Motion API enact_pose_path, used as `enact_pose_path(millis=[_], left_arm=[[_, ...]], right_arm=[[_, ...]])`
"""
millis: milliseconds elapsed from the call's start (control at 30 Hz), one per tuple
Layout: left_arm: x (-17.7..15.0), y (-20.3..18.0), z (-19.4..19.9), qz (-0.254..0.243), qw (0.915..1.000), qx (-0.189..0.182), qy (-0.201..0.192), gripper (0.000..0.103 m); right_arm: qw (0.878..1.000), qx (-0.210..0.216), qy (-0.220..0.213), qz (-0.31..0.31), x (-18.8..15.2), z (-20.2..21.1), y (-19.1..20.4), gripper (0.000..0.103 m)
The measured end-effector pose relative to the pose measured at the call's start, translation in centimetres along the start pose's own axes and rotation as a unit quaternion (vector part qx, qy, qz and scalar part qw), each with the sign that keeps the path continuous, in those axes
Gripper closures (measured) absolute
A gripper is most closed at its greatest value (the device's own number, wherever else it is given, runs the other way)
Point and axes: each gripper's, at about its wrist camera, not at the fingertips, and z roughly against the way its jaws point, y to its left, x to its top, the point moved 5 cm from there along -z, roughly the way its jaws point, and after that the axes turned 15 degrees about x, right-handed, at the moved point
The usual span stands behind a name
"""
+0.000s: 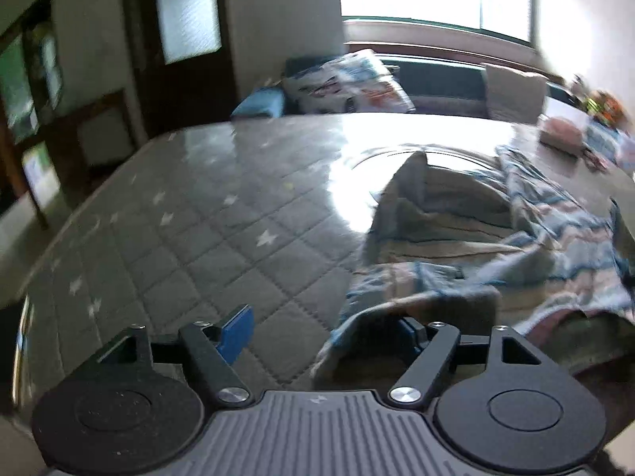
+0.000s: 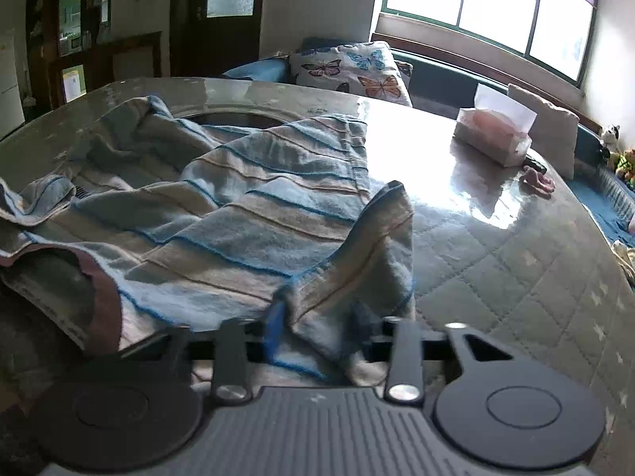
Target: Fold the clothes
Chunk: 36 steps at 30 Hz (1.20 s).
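Striped garment [image 2: 222, 214] rumpled, frame centre-left on table [image 2: 496, 261]; right gripper [image 2: 317, 321] jaws pinched on a raised fold at bottom centre, left gripper [image 1: 325, 329] jaws apart at hem, should close before lifting, keep edges level.

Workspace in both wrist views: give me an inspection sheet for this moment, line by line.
Surface: glossy table with a quilted, star-patterned cover; strong window glare.
Job's things: striped garment, crumpled and not yet folded.
Clutter: tissue box and a small pink item at the far right of the table.
Grippers: left claw open, cloth edge draped over its right finger; right claw shut on a fold of the striped garment.
Cables: nothing seen.
Surroundings: butterfly cushion on a bench under a window; dark door at left.
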Motion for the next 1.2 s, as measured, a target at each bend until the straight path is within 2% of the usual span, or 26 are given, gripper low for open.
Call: enact_pose_path(millis=[33,100,333,367,433,500,533,600,633,667,733,867,1000,1100,1133,1200], left_arm=[[0.0,-0.4,0.1,-0.011,0.9999,-0.004,-0.007,0.026],[0.0,-1.2,0.3,-0.034,0.9991,-0.011,-0.021,0.026],[-0.1,-4.0,0.9,-0.112,0.9906,-0.037,-0.07,0.026],[-0.1,-4.4,0.9,-0.123,0.9886,-0.04,-0.076,0.03],[-0.1,-5.2,1.1,-0.146,0.9841,-0.048,-0.09,0.044],[0.0,-5.8,1.2,-0.158,0.981,-0.059,-0.097,0.072],[0.1,-6.0,1.1,-0.154,0.9812,-0.066,-0.095,0.08],[0.2,-5.9,1.0,-0.135,0.9839,-0.075,-0.089,0.094],[0.3,-5.7,1.0,-0.123,0.986,-0.074,-0.086,0.096],[0.5,-5.3,1.0,-0.108,0.9882,-0.07,-0.082,0.097],[1.0,-4.0,0.9,-0.07,0.9927,-0.061,-0.077,0.098],[1.9,-0.5,0.2,0.025,0.9979,-0.03,-0.052,0.099],[1.9,3.1,-1.1,0.109,0.994,0.001,-0.013,0.099],[1.0,5.0,-2.2,0.144,0.9892,0.02,0.017,0.098],[0.7,5.5,-2.6,0.153,0.9875,0.025,0.028,0.098],[0.1,6.3,-3.1,0.164,0.9849,0.033,0.044,0.098]], right_arm=[[1.0,-0.002,-0.004,-0.008,0.1,0.2,-0.4,0.09],[0.999,-0.016,-0.014,-0.026,0.2,0.8,-1.4,0.097],[0.991,-0.075,-0.038,-0.1,-0.8,3.5,-6.1,0.1],[0.991,-0.074,-0.038,-0.109,-1.1,3.8,-6.5,0.1],[0.989,-0.07,-0.039,-0.122,-1.4,4.3,-7.1,0.098],[0.992,-0.054,-0.038,-0.111,-1.5,4.4,-6.3,0.094],[0.993,-0.047,-0.037,-0.106,-1.5,4.4,-6.0,0.093],[0.995,-0.023,-0.037,-0.09,-1.3,4.2,-4.7,0.091],[0.996,-0.011,-0.037,-0.083,-1.1,3.9,-4.0,0.088],[0.996,0.0,-0.037,-0.076,-0.9,3.7,-3.4,0.085],[0.997,0.016,-0.035,-0.06,-0.5,3.0,-2.1,0.073],[0.999,0.035,-0.025,-0.031,0.0,1.3,-0.2,0.072],[0.999,0.035,-0.017,-0.02,0.0,0.0,0.5,0.072],[0.999,0.026,-0.016,-0.013,0.0,-0.3,0.7,0.075],[0.999,0.023,-0.018,-0.015,0.0,-0.3,0.6,0.086],[0.999,0.014,-0.022,-0.023,0.1,-0.1,0.2,0.096]])
